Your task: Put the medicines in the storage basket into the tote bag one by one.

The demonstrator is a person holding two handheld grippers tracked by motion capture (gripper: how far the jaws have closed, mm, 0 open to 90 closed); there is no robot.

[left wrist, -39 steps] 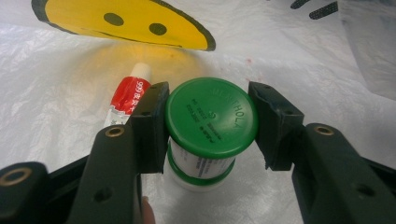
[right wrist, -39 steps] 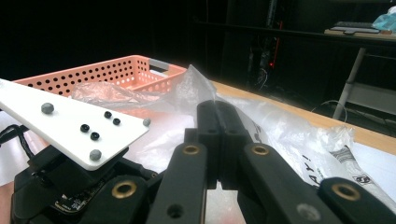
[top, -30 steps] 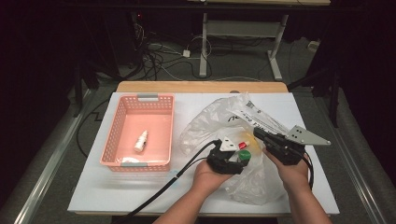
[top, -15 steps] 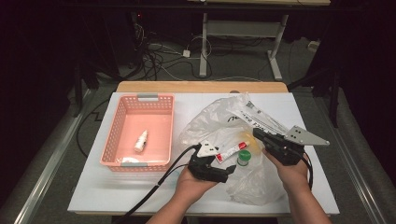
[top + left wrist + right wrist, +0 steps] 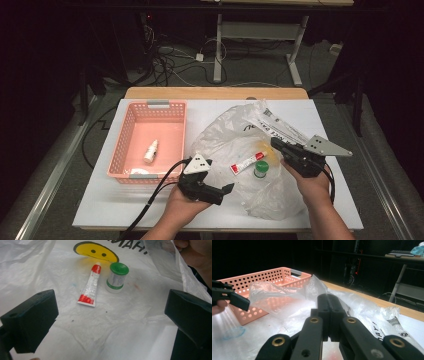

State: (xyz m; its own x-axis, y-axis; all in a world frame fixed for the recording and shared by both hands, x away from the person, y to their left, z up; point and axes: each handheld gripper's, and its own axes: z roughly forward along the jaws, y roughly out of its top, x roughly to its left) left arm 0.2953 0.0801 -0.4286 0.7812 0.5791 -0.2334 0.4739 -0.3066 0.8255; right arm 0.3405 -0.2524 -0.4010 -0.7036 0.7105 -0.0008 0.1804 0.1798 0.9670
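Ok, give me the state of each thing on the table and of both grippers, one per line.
Plastic bag: spread flat, edge pinched and lifted.
Red and white tube: lying flat on the bag, capped.
Green-lidded jar: upright, lid on.
Pink basket: upright, holding a small white bottle on its side.
Left gripper: jaws wide, just opened, nothing between.
Right gripper: jaws shut on the plastic bag.

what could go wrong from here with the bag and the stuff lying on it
The right tool is shut on the plastic bag; a tug could roll the green-capped jar standing beside the red-capped tube. The left tool, whose jaws have just been opening with nothing between them, could snag the crinkled film instead of an item. The tube lies flat, so it may slip from the jaws.
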